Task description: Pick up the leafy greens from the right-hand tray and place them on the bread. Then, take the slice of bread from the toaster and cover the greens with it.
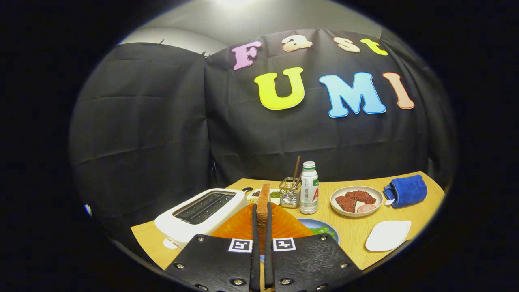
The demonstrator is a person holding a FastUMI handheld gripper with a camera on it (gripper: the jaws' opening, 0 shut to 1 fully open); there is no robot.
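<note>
My gripper (261, 211) is shut on a slice of bread (264, 198), which stands on edge between the two fingers and sticks out past their tips. The white toaster (200, 215) sits just left of the fingers, its slots dark. Below and right of the fingers a blue plate (320, 227) holds leafy greens (323, 231), mostly hidden by the gripper body. An empty white tray (388, 235) lies to the right of that plate.
A white bottle (309, 188) and a wire holder with utensils (290, 192) stand beyond the fingers. A plate of meat slices (357, 200) and a rolled blue towel (406, 190) lie at the right. A divided dish (263, 194) sits behind the bread.
</note>
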